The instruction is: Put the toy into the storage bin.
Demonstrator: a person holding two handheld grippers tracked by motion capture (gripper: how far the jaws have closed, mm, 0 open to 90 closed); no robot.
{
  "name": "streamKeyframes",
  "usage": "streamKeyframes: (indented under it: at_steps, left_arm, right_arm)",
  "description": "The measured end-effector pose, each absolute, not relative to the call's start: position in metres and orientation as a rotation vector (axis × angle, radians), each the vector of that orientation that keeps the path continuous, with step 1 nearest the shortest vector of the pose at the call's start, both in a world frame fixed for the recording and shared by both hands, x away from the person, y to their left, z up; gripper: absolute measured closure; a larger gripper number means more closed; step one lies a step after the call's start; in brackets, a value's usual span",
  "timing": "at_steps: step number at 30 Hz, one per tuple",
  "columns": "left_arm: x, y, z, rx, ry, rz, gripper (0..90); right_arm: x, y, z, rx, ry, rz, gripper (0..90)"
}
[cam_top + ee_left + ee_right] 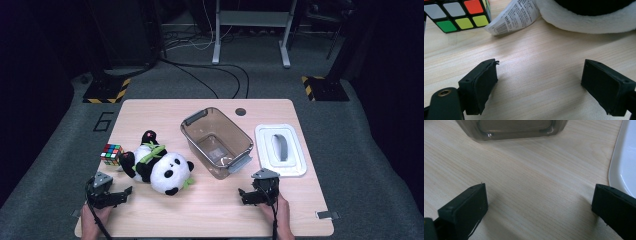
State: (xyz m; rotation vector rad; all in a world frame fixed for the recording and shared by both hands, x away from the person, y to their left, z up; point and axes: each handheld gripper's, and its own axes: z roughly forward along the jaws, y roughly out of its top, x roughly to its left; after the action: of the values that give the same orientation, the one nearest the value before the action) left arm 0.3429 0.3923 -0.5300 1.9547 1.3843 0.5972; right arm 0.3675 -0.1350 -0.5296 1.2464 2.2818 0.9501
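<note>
— Where does the panda plush [162, 167] lie?

— On its back at the near left of the table [210, 210], head toward the near edge. Its paper tag [515, 16] rests on the wood just beside the puzzle cube [111, 154], which stands to the left of the plush.

— And the left gripper [121, 194]?

— It sits near the plush, at the near left corner, held in the person's left hand [95, 216]. In the left gripper view its jaws stand wide apart with bare wood between them; the fingers [482, 85] hold nothing, and the white plush lies beyond them, apart.

— The right one?

— The right gripper [245, 196] rests at the near right, in the right hand [280, 212]. Its jaws are spread wide too, released, with bare table between them. One finger [616, 207] sits close by the rim of the white lid [280, 149]; whether they touch cannot be told.

— What else?

— The clear bin [217, 141] stands mid-table, open, between the plush and the lid, just beyond the right gripper.
</note>
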Motion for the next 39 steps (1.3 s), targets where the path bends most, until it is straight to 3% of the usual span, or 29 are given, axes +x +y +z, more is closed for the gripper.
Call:
streamKeyframes:
  at_steps: [9, 17, 39]
  left_arm:
    - [0.341, 0.390, -0.529, 1.933, 1.444, 0.620, 13.0]
    - [0.333, 0.391, -0.517, 1.953, 1.456, 0.547, 10.1]
    - [0.341, 0.373, -0.435, 1.911, 1.322, 0.551, 4.1]
  right_arm:
    - [0.367, -0.141, -0.529, 1.187, 2.328, 0.967, 0.0]
    - [0.367, -0.142, -0.529, 1.182, 2.331, 0.965, 0.0]
    - [0.367, -0.144, -0.530, 1.150, 2.353, 0.970, 0.0]
